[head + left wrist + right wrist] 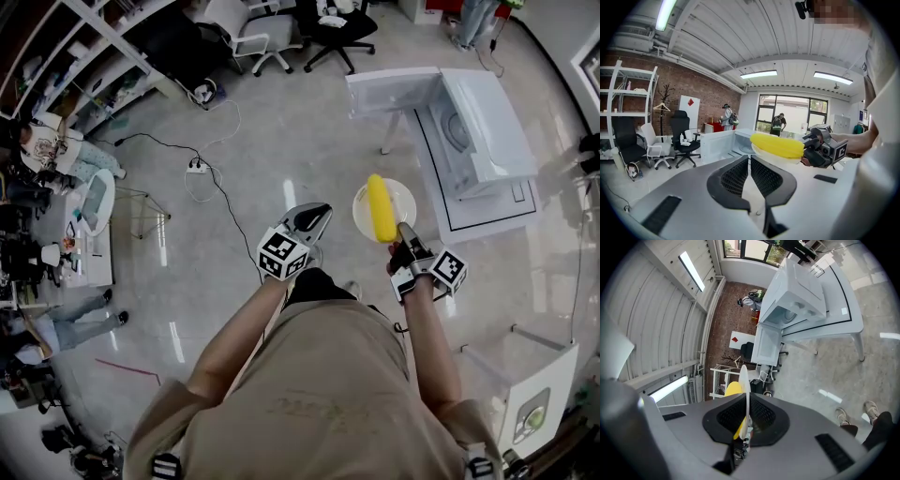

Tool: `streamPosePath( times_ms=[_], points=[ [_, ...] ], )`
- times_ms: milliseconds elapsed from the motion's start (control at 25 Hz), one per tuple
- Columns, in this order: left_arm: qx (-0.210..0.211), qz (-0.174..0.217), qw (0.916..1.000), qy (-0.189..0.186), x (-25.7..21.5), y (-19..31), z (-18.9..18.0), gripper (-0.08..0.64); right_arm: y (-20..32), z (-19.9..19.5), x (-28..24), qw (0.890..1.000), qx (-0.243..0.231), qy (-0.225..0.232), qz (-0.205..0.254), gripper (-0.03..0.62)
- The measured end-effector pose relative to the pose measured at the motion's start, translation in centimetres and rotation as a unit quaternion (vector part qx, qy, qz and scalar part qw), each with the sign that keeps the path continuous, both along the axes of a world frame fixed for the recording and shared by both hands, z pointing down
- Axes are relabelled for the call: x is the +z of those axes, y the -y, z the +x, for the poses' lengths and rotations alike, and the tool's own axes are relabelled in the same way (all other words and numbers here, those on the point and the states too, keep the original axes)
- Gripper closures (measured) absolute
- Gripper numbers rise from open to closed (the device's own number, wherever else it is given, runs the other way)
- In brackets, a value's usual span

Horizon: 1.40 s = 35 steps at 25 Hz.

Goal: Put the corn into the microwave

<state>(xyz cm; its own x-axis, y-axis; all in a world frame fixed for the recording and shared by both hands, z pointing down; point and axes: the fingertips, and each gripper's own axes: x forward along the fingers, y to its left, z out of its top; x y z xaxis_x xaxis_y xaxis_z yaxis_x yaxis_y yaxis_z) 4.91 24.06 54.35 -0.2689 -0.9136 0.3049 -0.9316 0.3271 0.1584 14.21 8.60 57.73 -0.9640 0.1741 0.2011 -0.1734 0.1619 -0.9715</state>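
Note:
A yellow corn cob [380, 208] lies on a small white plate [362, 212]. My right gripper [401, 232] is shut on the plate's near rim and holds it up over the floor. The right gripper view shows the plate [744, 380] edge-on between the jaws, with the corn [731, 389] to its left. The white microwave [478, 122] stands on a white table [487, 223] ahead at the right, its door [394, 89] swung open. My left gripper [309, 220] hangs just left of the plate, shut and empty. In the left gripper view the corn [777, 145] is just beyond the jaws.
Office chairs [267, 33] stand at the back and shelving [103, 66] at the back left. A power strip with a cable [197, 169] lies on the floor. People sit at a small table [94, 202] on the left. A white stand [534, 403] is at the lower right.

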Motion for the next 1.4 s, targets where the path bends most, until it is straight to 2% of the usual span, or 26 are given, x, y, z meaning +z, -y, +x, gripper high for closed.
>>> streamPosePath(
  times_ms=[360,760,1160,1400],
  points=[
    [0.051,0.002,0.9987,-0.01,1.1,0.6,-5.9,0.554,0.2,-3.5,0.8,0.998,0.055,0.001,0.004,0.577],
    [0.128,0.01,0.9917,-0.008,0.9,2.4,-13.3,0.554,-0.2,-8.0,0.5,0.991,0.135,0.018,-0.009,0.577],
    [0.198,0.016,0.98,-0.01,1.8,4.5,-16.7,0.554,0.6,-10.3,1.4,0.979,0.204,0.023,-0.001,0.577],
    [0.217,0.013,0.9761,-0.006,2.8,6.8,-17.7,0.554,1.8,-10.9,2.3,0.974,0.226,0.022,-0.005,0.577]
  ],
)
